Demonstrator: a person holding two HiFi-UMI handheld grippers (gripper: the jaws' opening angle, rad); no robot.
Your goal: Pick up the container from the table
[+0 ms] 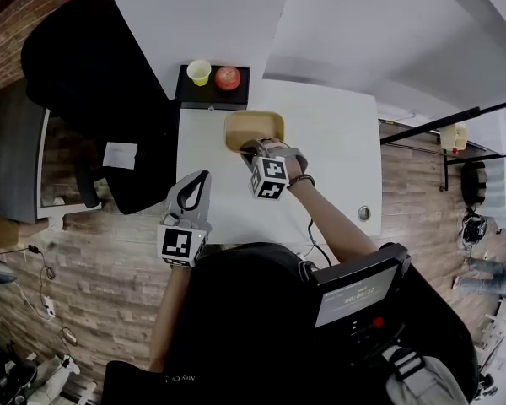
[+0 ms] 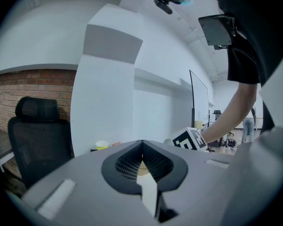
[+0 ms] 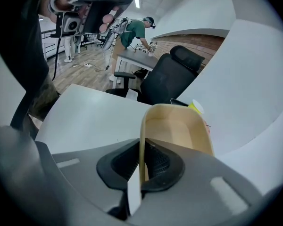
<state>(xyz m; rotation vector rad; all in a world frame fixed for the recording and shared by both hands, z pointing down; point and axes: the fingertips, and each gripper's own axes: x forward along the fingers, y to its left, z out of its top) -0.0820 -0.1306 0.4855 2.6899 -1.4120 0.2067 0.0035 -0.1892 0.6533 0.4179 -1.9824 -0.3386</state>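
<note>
Beige container sits on white table near far edge, left of middle. Right gripper is clamped on its near wall, the thin rim pinched between the jaws. Left gripper hangs over the table's near left edge, jaws together, nothing in them. Black tray at far left corner carries yellow cup and red round thing.

We see our left claw with its jaws drawn together at the tips and nothing gripped between them. Beyond it a black office chair stands before a brick wall. A yellow cup sits further off, and a black-and-white marker cube shows at the end of a bare forearm.
</note>
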